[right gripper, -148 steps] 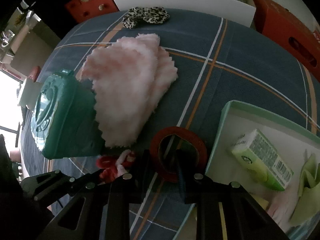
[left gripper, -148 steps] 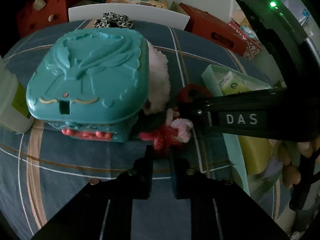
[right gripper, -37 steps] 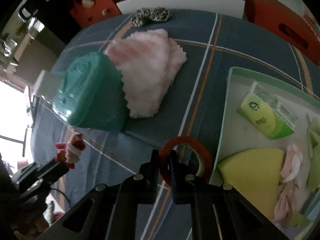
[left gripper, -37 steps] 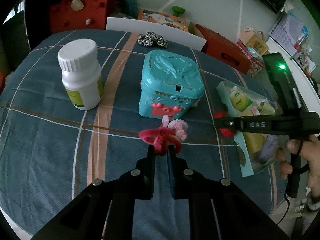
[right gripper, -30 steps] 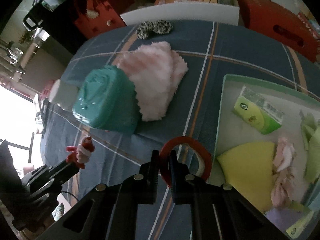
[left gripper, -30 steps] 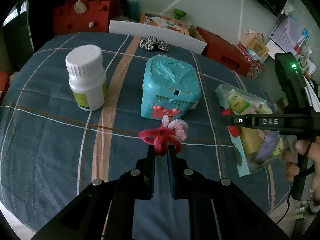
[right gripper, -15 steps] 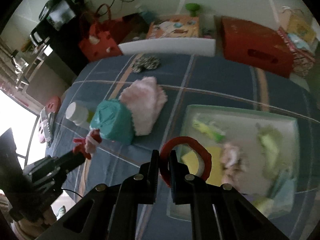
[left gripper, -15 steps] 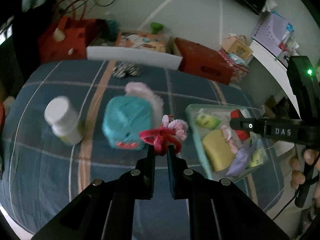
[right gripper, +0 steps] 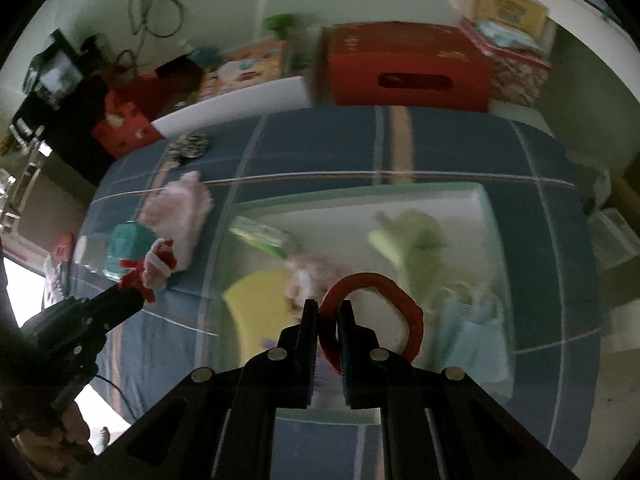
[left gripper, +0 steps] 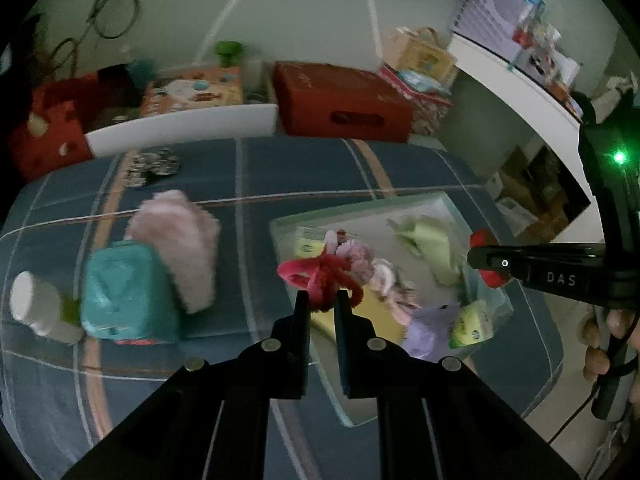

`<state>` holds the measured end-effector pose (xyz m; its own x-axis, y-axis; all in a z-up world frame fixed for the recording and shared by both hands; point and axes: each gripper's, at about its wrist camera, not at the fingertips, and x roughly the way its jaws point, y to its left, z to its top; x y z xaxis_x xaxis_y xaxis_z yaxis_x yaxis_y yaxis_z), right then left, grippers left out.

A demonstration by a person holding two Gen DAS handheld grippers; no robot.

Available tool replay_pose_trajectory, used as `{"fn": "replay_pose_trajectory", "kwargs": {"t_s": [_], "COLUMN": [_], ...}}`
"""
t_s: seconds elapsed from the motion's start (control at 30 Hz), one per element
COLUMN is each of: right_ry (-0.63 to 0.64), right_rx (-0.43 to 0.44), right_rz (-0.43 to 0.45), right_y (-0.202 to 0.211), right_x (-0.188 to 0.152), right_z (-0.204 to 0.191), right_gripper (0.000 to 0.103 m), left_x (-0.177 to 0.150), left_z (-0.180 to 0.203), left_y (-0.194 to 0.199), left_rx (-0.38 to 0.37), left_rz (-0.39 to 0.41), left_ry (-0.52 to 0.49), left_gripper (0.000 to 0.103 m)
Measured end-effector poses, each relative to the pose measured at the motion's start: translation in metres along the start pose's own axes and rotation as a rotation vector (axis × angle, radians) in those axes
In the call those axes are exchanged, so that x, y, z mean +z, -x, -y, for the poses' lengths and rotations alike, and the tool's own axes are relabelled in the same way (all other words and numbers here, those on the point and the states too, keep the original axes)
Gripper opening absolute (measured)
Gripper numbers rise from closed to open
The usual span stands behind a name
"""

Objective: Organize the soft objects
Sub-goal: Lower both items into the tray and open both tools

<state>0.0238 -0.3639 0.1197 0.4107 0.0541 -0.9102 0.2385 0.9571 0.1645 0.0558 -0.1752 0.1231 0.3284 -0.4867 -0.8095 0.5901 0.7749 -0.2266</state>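
My left gripper [left gripper: 322, 300] is shut on a red and pink fuzzy pipe-cleaner toy [left gripper: 328, 270], held in the air over the left part of the pale green tray [left gripper: 348, 210]. My right gripper [right gripper: 329, 312] is shut on a red soft ring [right gripper: 376, 304] and hangs above the middle of the tray [right gripper: 360, 196]. The tray holds a yellow sponge [right gripper: 250, 304], green cloths [right gripper: 412, 236], a green packet [right gripper: 260, 236] and pink bits. A pink fluffy cloth [left gripper: 180, 240] lies on the blue plaid tablecloth beside a teal box [left gripper: 128, 292].
A white bottle [left gripper: 34, 306] stands left of the teal box. A leopard-print scrunchie [left gripper: 154, 162] lies near the table's far edge. Behind the table are a white board [left gripper: 180, 124], a red box [left gripper: 344, 104] and a red bag [left gripper: 48, 132]. A hand [left gripper: 608, 332] grips the right tool.
Both grippers have risen and swung to the right, from beside the teal box to above the tray, each still carrying its object. The views are blurred by motion.
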Motion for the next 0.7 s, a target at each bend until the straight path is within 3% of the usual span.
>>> {"fn": "replay_pose_trajectory", "kwargs": {"t_s": [0.3,0.7], "right_ry": [-0.073,-0.056], "right_rx": [-0.024,-0.026], "right_rz": [-0.028,-0.05], "right_y": [-0.017,-0.036], "right_x": [-0.015,-0.011], "right_z": [0.049,0.05], "right_gripper": [0.011,0.014], "left_x": [0.006,0.011], "left_z": [0.051,0.063], "left_y": [-0.041,-0.069], "left_rx": [-0.04,-0.045], "left_rz": [-0.034,-0.083], "left_ry": [-0.071,-0.09], "left_gripper": [0.012,0.014]}}
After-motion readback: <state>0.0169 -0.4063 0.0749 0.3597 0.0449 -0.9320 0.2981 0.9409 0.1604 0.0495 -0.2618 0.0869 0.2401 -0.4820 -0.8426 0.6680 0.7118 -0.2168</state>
